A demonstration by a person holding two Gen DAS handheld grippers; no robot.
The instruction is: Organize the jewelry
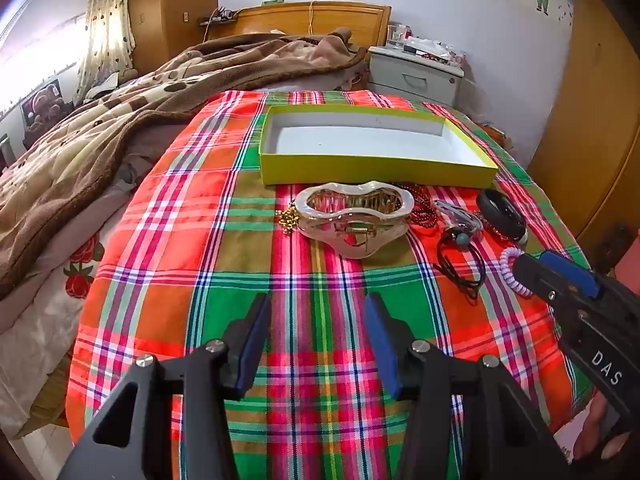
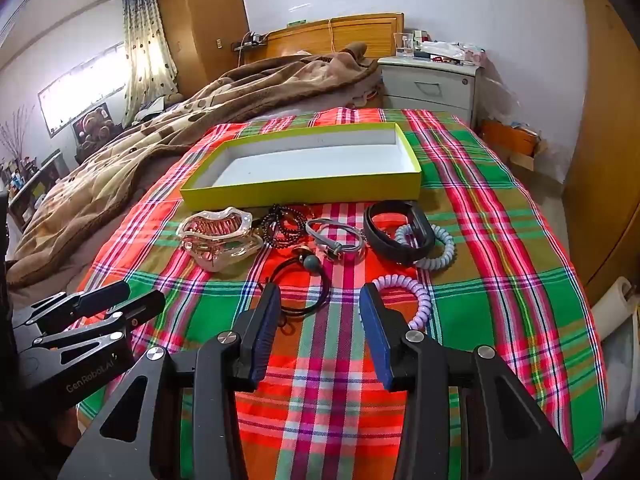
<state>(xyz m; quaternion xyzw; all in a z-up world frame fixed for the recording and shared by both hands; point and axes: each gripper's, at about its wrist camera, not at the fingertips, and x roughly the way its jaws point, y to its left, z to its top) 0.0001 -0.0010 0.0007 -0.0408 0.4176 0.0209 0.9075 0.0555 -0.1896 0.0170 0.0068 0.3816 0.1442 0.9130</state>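
Hovering over a plaid cloth (image 1: 224,280) spread on a bed, both handheld tools empty and spread wide: left tool (image 1: 318,344) at bottom centre of its own view with nothing between the blue pads, right tool (image 2: 316,336) likewise at bottom centre of its view, jaws apart over bare cloth. Lying in a row across the middle of each frame, just below the yellow-green box (image 2: 304,192): a pearly hair claw (image 2: 218,238) at the left, a tangle of dark beaded bracelets (image 2: 284,222) beside it, a grey cord bracelet (image 2: 336,236), a black band (image 2: 396,232) touching a pale blue coil tie (image 2: 440,248), a black cord necklace with a round bead (image 2: 310,280) nearer the camera, and a lilac coil tie (image 2: 416,296) just right of the right tool's right finger. Small gold beads (image 1: 288,218) peeking out left of the claw in the left view. Box open and empty, white floor bare, so sorting apparently not yet begun. Nearest candidates judged to be the lilac coil or the cord necklace for the right tool, the claw for the left. Next move likely calling for a short advance and descent, jaws straddling one piece, closing without snagging the cloth or dragging a neighbouring strand, then a lift up-frame into the box.
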